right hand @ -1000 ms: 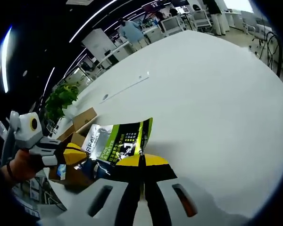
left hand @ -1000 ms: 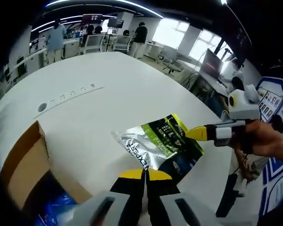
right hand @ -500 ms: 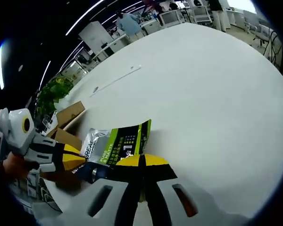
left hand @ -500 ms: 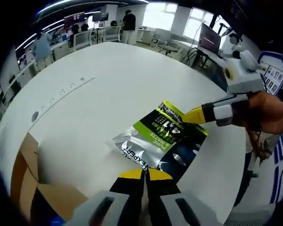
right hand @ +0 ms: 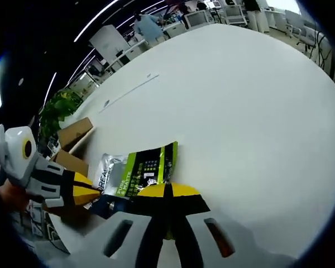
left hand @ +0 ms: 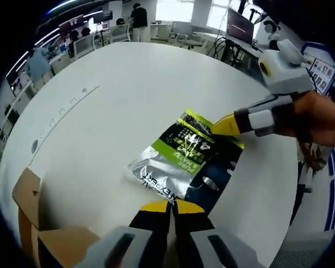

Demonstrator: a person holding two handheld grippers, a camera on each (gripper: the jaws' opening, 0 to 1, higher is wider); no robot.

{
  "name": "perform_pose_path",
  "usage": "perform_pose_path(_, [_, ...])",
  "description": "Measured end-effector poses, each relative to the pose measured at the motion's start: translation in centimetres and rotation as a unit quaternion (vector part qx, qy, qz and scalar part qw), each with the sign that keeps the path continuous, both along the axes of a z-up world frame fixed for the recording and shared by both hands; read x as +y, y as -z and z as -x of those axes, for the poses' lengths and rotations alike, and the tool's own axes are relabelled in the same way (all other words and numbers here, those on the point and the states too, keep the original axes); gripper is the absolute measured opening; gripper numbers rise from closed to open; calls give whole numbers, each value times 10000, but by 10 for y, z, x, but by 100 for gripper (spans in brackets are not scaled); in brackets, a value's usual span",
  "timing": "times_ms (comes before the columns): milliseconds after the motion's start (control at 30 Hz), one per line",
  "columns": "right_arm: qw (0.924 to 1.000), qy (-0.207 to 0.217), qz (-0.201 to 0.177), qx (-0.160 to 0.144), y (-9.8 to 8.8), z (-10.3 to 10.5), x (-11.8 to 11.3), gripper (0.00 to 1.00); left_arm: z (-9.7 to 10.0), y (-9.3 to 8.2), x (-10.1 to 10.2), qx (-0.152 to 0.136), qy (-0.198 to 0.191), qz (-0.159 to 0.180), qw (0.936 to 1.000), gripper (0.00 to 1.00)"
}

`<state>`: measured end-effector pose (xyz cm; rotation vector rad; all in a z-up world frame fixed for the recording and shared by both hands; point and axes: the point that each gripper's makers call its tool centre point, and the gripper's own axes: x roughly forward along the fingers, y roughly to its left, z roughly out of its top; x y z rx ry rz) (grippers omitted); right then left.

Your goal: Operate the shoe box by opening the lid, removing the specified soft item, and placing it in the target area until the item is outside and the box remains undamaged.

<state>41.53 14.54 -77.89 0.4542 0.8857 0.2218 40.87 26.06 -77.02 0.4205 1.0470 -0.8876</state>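
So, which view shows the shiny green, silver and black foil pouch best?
The left gripper view: the green, silver and black foil pouch lies in the middle there, its whole printed face open to the camera. In the right gripper view the pouch looks smaller, and the tool's yellow tips hide its lower edge.

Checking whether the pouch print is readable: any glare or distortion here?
Left gripper view: glare whitens the silver part of the pouch, so its lettering is only partly legible; fisheye curves the table edge. Right gripper view: pouch small, text mostly unreadable.
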Motion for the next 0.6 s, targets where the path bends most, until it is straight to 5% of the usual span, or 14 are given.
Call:
perform_pose_path(233, [10000,30,-3,-20,1,0,-2,1,0,5,2,165,-31,-83,9998,2])
perform_pose_path(600, [9993,94,276,-216,-13,2,-15,5,-11,-9,16,-236,25,-176,9996,10])
